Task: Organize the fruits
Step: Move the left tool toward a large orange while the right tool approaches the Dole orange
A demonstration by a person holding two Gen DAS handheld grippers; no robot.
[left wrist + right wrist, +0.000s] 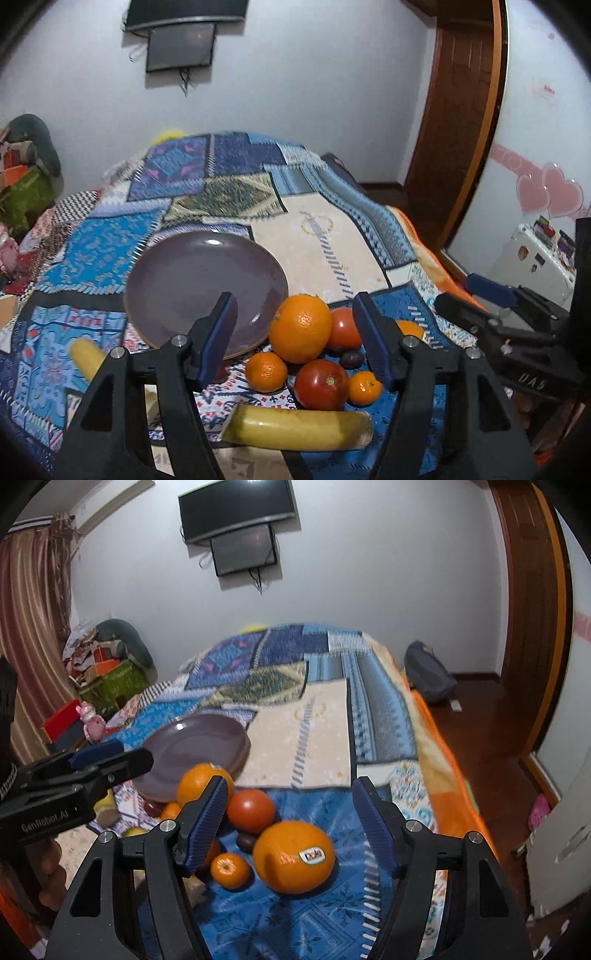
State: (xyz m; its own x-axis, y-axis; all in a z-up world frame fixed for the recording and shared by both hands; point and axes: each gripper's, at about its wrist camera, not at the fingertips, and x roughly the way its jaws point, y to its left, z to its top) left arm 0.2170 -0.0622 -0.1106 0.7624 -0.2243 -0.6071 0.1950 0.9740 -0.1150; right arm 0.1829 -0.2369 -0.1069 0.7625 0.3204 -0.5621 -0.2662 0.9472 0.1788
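A purple plate (192,277) lies empty on the patchwork bedspread; it also shows in the right wrist view (207,738). Beside it sits a heap of fruit: a big orange (300,328), two tomatoes (320,384), small mandarins (266,371), a dark plum (351,359) and a banana (299,428). Another banana (86,356) lies left. My left gripper (295,339) is open, above the heap. My right gripper (290,830) is open over a Dole-stickered orange (293,856), a mandarin (229,870) and a tomato (250,810).
The bedspread (325,236) covers the whole bed; its right edge drops to a wooden floor (487,720) with a dark bag (428,672). Boxes and clutter (107,675) stand left of the bed. A door (461,110) is at right.
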